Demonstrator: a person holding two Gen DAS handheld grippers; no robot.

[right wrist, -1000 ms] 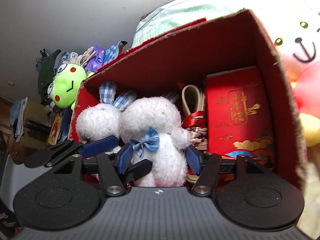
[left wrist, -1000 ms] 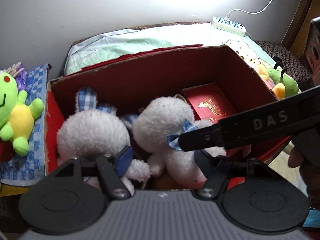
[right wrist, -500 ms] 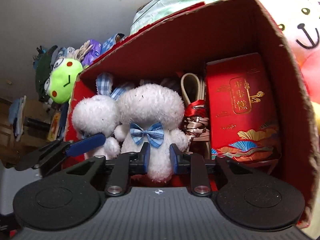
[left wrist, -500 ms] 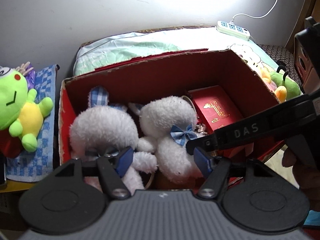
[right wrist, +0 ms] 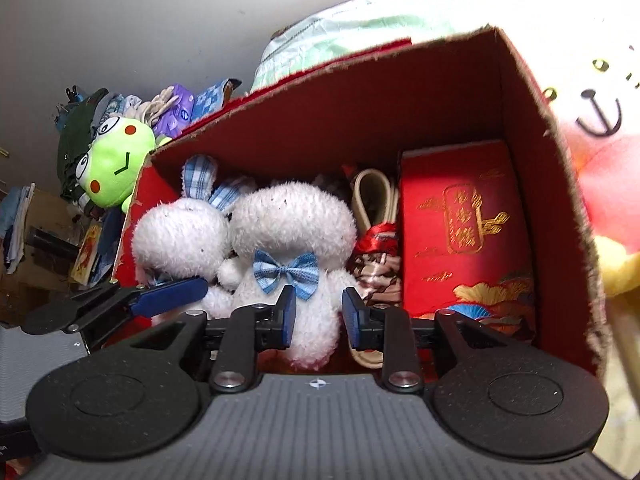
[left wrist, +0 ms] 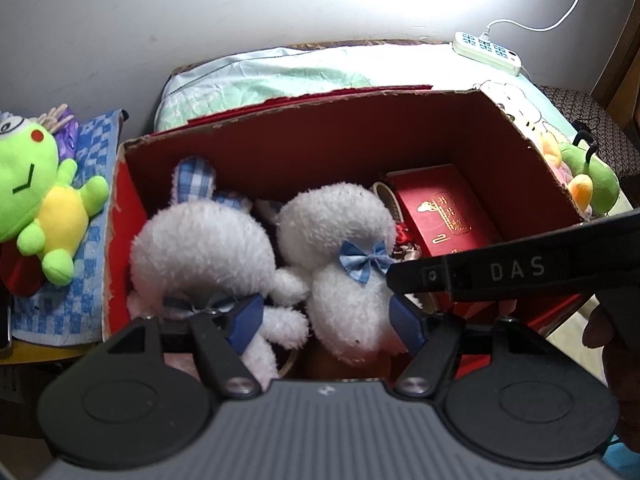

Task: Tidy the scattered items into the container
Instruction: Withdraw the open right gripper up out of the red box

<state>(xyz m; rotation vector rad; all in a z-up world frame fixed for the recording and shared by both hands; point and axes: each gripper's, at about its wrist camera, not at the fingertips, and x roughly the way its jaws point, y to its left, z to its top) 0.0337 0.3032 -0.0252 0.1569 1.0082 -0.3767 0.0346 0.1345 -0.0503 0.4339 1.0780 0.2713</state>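
Left wrist view: the left claw is spread wide and empty above the red cardboard box. Two white plush rabbits lie inside, beside a red gift box.

Right wrist view: the right claw is parted narrowly, pads flanking the bow-tie rabbit without clamping it.

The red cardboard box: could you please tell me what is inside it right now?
The red cardboard box holds two white plush rabbits, a red gift box, a beige strap loop and some red ribbon. The rabbits cover whatever lies beneath them.
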